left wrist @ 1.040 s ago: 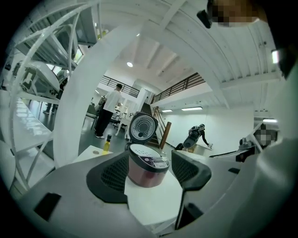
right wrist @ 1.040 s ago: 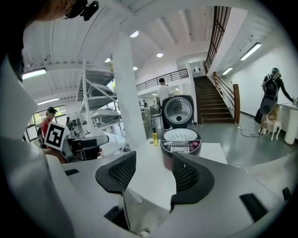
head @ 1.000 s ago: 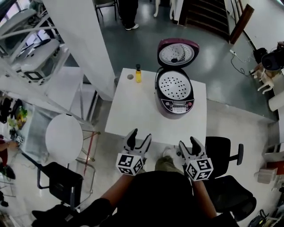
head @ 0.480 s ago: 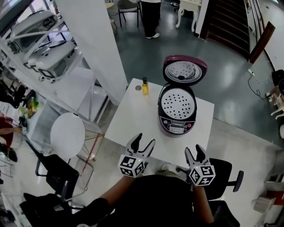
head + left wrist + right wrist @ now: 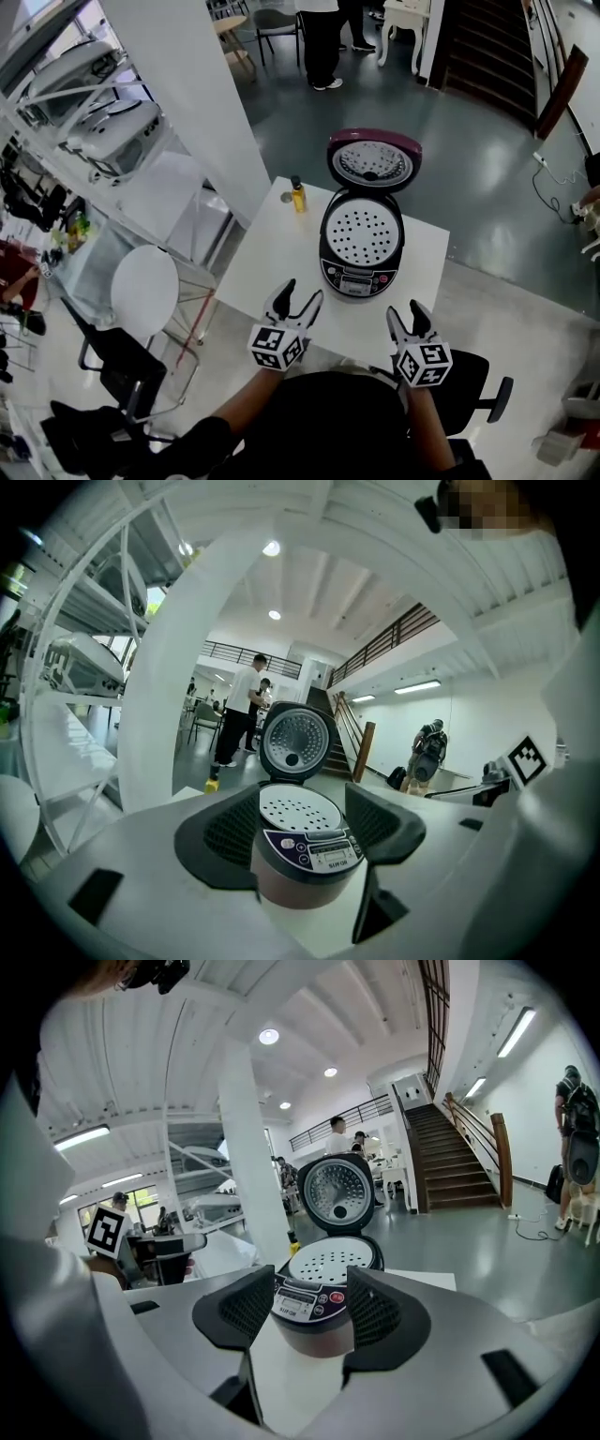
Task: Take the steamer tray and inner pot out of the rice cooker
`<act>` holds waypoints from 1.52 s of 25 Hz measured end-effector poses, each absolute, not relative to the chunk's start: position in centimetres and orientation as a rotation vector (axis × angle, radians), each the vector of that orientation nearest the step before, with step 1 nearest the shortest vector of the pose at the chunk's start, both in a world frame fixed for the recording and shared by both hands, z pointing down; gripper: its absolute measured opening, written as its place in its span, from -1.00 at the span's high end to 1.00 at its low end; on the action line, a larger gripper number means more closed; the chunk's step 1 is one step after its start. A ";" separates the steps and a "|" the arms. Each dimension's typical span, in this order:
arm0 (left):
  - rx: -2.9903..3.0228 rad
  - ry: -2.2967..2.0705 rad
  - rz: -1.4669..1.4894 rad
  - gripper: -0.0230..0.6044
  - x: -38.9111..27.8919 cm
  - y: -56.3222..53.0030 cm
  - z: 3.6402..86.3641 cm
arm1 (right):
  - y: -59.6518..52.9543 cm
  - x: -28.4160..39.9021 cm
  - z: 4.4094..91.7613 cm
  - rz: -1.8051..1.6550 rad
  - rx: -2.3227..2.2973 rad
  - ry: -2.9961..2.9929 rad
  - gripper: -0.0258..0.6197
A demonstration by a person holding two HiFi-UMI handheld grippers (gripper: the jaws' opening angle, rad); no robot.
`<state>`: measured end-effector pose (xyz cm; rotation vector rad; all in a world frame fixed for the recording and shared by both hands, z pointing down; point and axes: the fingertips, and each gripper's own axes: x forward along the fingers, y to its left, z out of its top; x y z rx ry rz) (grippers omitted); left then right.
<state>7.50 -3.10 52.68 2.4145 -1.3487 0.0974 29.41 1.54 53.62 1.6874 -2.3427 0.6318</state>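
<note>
Two claws hover over the near edge of the worktop (image 5: 272, 258) in the head view. Our left claw (image 5: 300, 292) and right claw (image 5: 406, 312) are both well short of the rice cooker (image 5: 361, 246), whose lid (image 5: 373, 161) stands open. The steamer tray (image 5: 362, 230) sits in its mouth and hides the inner pot.

In the left gripper view our jaws are spread and grip nothing. The right gripper view shows the same.

We judge the perforated tray light, stiff and thin, best pinched at its rim. The pot beneath is likely heavier and slick.
</note>
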 end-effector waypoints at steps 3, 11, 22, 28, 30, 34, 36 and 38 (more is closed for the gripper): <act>2.414 -1.385 0.089 0.09 8.9 -4.4 52.6 | -0.3 30.7 53.2 0.595 1.667 -2.366 0.26; 2.363 -1.416 0.041 0.09 10.8 -8.2 52.6 | -4.3 32.3 54.2 0.563 1.546 -2.367 0.26; 2.395 -1.333 0.205 0.09 11.4 -15.9 54.8 | -11.1 33.4 55.7 0.614 1.660 -2.256 0.26; 2.382 -1.215 0.282 0.09 13.1 -19.5 58.4 | -14.7 34.0 58.7 0.634 1.620 -2.178 0.26; 2.370 -1.165 0.286 0.09 13.5 -20.3 59.4 | -15.5 34.0 60.2 0.650 1.585 -2.152 0.26; 2.366 -1.143 0.337 0.09 13.5 -21.7 60.7 | -17.0 34.0 62.1 0.671 1.560 -2.114 0.26; 2.372 -1.142 0.373 0.09 13.5 -22.6 61.4 | -17.9 34.1 62.9 0.682 1.562 -2.097 0.26; 2.373 -1.135 0.417 0.09 13.5 -23.4 62.5 | -18.9 34.1 63.8 0.693 1.556 -2.077 0.26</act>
